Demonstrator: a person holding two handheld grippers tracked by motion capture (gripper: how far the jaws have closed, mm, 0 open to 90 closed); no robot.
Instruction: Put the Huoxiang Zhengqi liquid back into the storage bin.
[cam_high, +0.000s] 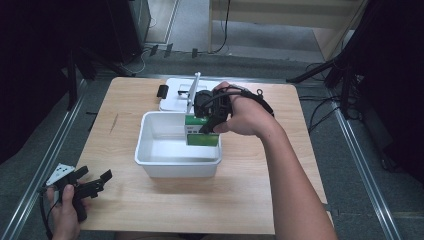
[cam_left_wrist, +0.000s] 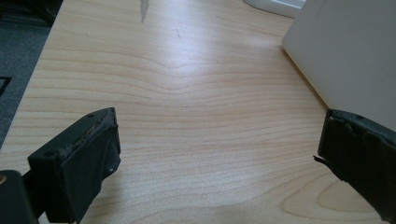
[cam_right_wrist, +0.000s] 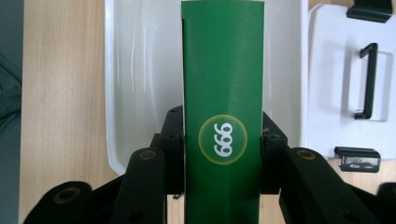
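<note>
A white tub (cam_high: 165, 160) sits near the middle of a wooden table (cam_high: 240, 190), and everything else is placed against it. The right gripper (cam_high: 210, 117) hangs over the tub's far right corner with its jaws closed on a green box (cam_high: 202, 137), which stands upright with its lower end inside the tub, close to the right wall; whether it touches the tub floor cannot be told. In the right gripper view the box (cam_right_wrist: 223, 84) fills the gap between the two black jaws, pinched on both narrow sides, and shows a yellow-ringed circle with white digits on its green face; the tub's (cam_right_wrist: 140, 70) pale interior lies beyond it. Just behind the tub, touching or nearly touching its far rim, lies a white lid (cam_high: 172, 92) with a black handle and black clips, seen in the right gripper view as a flat white panel (cam_right_wrist: 336, 84) beside the tub. A thin white piece (cam_high: 192, 92) stands up from the lid beside the right gripper. The left gripper (cam_high: 92, 182) is held low, well off the tub's near left corner, close to the table's left front edge, jaws spread apart and holding nothing. In the left gripper view bare wood (cam_left_wrist: 187, 116) shows between the parted jaws, with the tub's outer wall (cam_left_wrist: 345, 51) ahead.
</note>
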